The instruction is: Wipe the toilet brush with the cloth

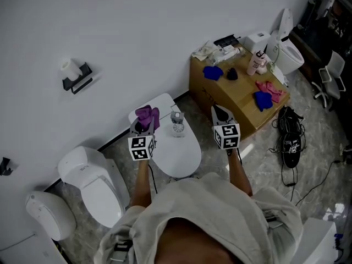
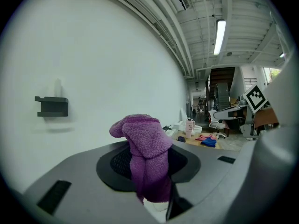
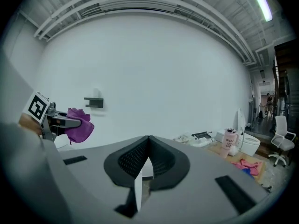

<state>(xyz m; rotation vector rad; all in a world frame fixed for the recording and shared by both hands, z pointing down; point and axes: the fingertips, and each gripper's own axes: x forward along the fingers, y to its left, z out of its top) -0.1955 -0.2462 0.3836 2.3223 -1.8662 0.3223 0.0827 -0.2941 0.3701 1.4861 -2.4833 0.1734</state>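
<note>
My left gripper [image 1: 144, 126] is shut on a purple cloth [image 1: 147, 115], held up over the back of a white toilet with its lid closed [image 1: 179, 153]. In the left gripper view the purple cloth [image 2: 145, 160] bunches between the jaws and hides their tips. A small grey-and-clear object [image 1: 177, 124] stands on the toilet between the two grippers. I cannot tell whether it is the toilet brush. My right gripper [image 1: 220, 112] hangs to its right, jaws pressed together with nothing in them [image 3: 148, 141]. The right gripper view also shows the left gripper [image 3: 58, 121] with the cloth [image 3: 79, 126].
A wooden box [image 1: 234, 100] at the right carries blue cloths [image 1: 213, 71], a pink cloth [image 1: 269, 87] and a pink bottle [image 1: 256, 62]. More toilets stand at the left [image 1: 91, 180] and far right [image 1: 287, 51]. Black cables [image 1: 289, 136] lie on the floor. A paper holder [image 1: 77, 77] hangs on the wall.
</note>
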